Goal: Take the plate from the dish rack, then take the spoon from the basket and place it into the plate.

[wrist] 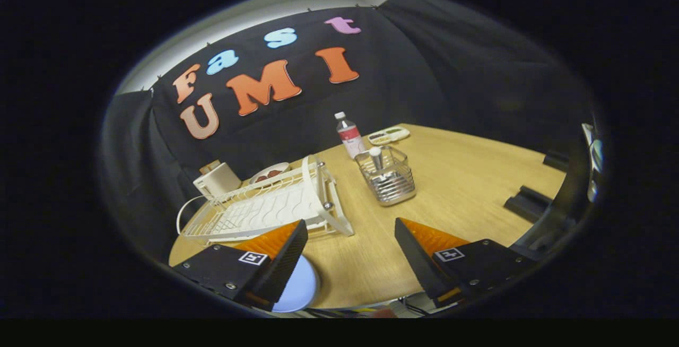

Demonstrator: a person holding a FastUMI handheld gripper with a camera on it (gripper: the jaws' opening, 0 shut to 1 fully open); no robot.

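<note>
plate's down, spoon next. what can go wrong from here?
1. The spoon stands upright in the wire basket, which looks light; gripping the handle could tip or drag it toward the bottle close behind.
2. The plate lies by the table edge, partly hidden under one finger of the open gripper, so the drop may miss.
3. The rack stands just ahead; a swing could clip it.

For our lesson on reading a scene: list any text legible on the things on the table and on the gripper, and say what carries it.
Label on the bottle: too small and blurred to read.
Square tags on the open gripper, fingers over the table: patterns, no words.
Readable text: none.
</note>
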